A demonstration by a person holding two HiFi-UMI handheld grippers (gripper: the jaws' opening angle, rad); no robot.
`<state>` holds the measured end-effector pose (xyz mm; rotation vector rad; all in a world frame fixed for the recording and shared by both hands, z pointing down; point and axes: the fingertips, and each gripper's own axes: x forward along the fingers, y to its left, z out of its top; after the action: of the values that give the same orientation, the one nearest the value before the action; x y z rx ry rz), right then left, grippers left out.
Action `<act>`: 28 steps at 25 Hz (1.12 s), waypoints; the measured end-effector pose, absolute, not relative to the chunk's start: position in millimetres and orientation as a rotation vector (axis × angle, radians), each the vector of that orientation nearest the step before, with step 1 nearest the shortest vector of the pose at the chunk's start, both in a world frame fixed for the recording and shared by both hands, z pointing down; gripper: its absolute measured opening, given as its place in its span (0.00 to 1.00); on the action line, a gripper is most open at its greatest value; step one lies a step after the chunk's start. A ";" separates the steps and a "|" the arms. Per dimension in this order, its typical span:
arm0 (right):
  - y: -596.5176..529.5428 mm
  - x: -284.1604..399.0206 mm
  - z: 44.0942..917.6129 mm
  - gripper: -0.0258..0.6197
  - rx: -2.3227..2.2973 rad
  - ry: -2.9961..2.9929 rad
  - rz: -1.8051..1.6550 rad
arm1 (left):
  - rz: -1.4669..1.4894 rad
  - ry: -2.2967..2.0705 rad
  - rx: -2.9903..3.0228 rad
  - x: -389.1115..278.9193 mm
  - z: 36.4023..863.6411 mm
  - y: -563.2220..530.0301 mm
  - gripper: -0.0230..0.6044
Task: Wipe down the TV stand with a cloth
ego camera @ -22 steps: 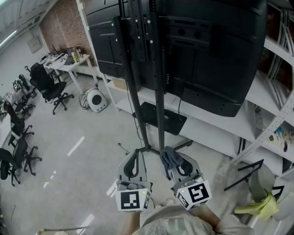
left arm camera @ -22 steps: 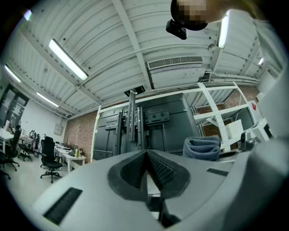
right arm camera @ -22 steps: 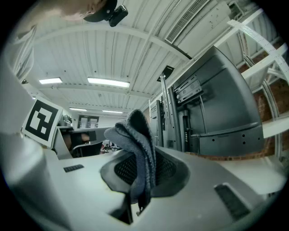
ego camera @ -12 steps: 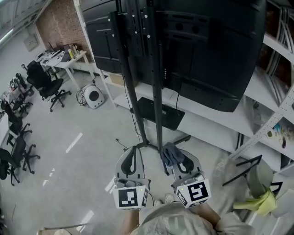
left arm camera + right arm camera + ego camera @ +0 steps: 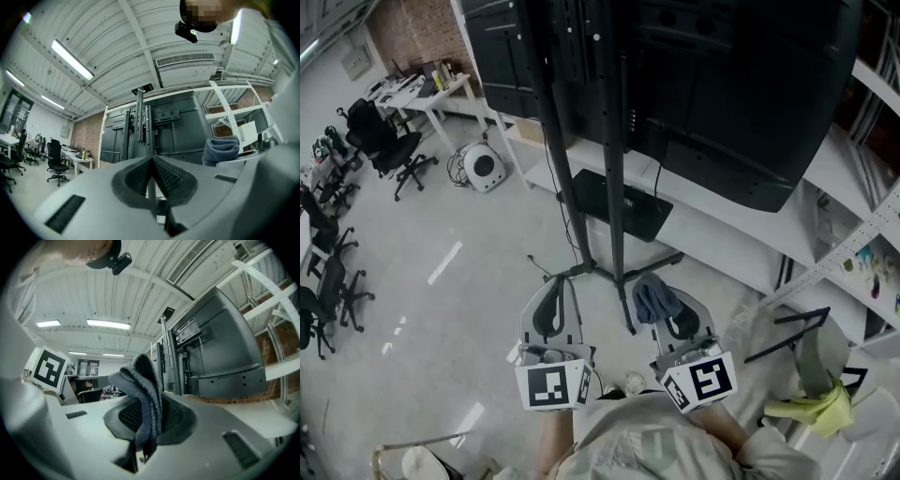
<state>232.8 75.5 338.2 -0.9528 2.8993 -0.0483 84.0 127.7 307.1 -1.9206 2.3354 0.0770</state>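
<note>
The cloth (image 5: pixel 654 298), clamped in the right gripper (image 5: pixel 657 292), is brought nearer the TV stand (image 5: pixel 617 187) for wiping; the left gripper (image 5: pixel 551 292) is closed, empty.

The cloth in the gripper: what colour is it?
The cloth is bluish grey; right gripper view.

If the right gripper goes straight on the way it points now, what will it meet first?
Probably the TV stand's upright post; the cloth held in the right gripper would touch it first. Depth is unclear.
</note>
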 end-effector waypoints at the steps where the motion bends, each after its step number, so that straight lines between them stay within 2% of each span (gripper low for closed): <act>1: 71.1 234.6 339.8 0.13 -0.952 2.895 -0.048 | 0.071 2.346 -1.903 80.3 308.7 126.6 0.06; 7: 51.9 235.3 365.6 0.13 -0.932 2.938 -0.125 | 0.044 2.481 -1.783 58.3 327.7 138.6 0.06; 17: 30.5 185.1 360.6 0.13 -0.836 2.968 -0.080 | 0.093 2.507 -1.778 33.0 334.1 113.3 0.06; 28: -45.5 83.6 344.5 0.13 -0.927 2.924 0.009 | 0.120 2.408 -1.863 -68.7 325.9 25.6 0.06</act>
<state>83.6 -45.5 344.5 -0.9273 2.9242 0.0090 -68.7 25.6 325.9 -1.8626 2.4078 0.1200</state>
